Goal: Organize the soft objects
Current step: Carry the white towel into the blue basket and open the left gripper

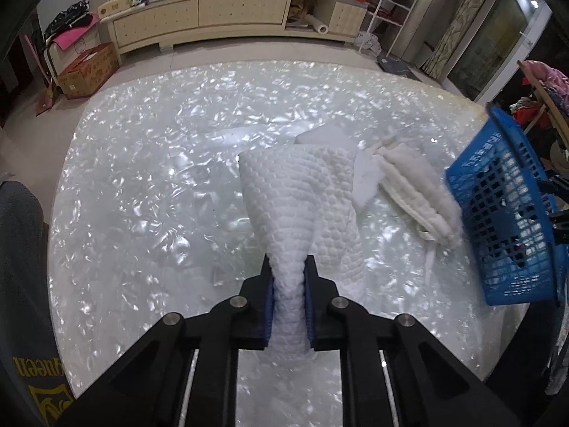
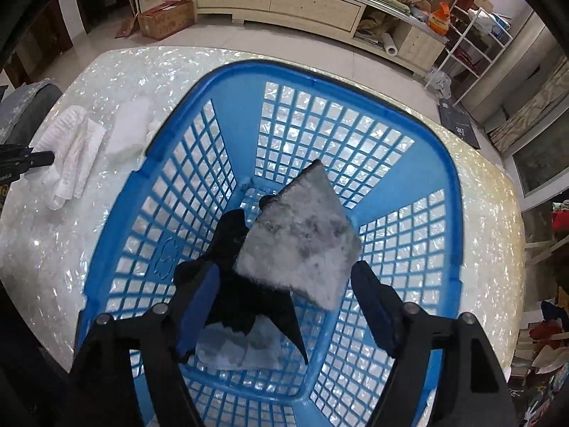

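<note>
A shimmering pearl-white desk (image 1: 142,178) stands on pale tiled floor before a cream sideboard (image 1: 199,14). The left hand-held gripper (image 1: 288,302) clamps a white quilted cloth (image 1: 302,195); the right hand-held gripper (image 2: 284,306) gapes over the blue basket (image 2: 234,82) holding a grey fluffy pad (image 2: 298,245).

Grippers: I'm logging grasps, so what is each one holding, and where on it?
The left gripper is shut on the white cloth, pinching a bunched end. The right gripper is open over the blue basket, holding nothing.
</note>
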`<state>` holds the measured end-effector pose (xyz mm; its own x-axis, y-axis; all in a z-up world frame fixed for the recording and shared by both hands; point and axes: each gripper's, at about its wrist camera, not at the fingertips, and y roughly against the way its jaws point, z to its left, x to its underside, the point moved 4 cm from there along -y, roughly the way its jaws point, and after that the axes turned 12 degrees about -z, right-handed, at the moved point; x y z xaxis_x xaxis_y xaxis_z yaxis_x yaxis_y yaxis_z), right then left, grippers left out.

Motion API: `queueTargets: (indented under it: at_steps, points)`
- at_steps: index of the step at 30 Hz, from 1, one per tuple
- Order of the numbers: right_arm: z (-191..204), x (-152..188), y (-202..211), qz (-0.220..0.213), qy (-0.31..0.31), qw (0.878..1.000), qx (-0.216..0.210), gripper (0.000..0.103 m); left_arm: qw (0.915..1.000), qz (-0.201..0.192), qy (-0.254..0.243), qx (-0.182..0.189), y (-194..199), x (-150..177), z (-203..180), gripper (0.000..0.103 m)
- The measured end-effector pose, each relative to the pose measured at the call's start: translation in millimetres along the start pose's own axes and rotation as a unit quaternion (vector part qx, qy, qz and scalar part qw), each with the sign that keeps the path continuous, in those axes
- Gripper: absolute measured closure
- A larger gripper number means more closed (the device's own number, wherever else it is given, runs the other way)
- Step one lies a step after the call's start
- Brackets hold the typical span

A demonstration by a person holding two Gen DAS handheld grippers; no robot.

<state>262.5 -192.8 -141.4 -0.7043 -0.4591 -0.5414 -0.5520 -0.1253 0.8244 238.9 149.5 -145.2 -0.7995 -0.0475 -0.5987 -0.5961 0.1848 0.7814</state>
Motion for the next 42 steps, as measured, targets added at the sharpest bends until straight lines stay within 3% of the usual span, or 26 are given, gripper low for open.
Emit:
queueTargets:
  at_steps: [4,12,23,29,35,42]
  points:
    - [2,3,21,-0.013,-0.002,1.0,0.0,0.012,0.9999,-0.016,-0.003,0.002,23,-1,-11,0.091]
    - [3,25,58,-0.035,-0.011,0.999,-0.004,0.0,0.9991,-0.041,-0.001,0.009,72,2,-37,0.091]
    - [-18,46,89,-0.063,-0.047,0.997,-0.01,0.0,0.9967,-0.07,-0.034,0.022,131,-4,-103,0.09]
    - [-30,53,92,-0.073,-0.078,0.994,-0.002,0.0,0.9932,-0.083,-0.071,0.042,151,-15,-160,0.09]
    - [-39,65,98,-0.084,-0.104,0.991,-0.003,0.0,0.9882,-0.086,-0.107,0.068,152,-23,-217,0.09]
    - [-56,73,101,-0.094,-0.127,0.987,-0.008,0.0,0.983,-0.068,-0.144,0.092,125,-29,-277,0.09]
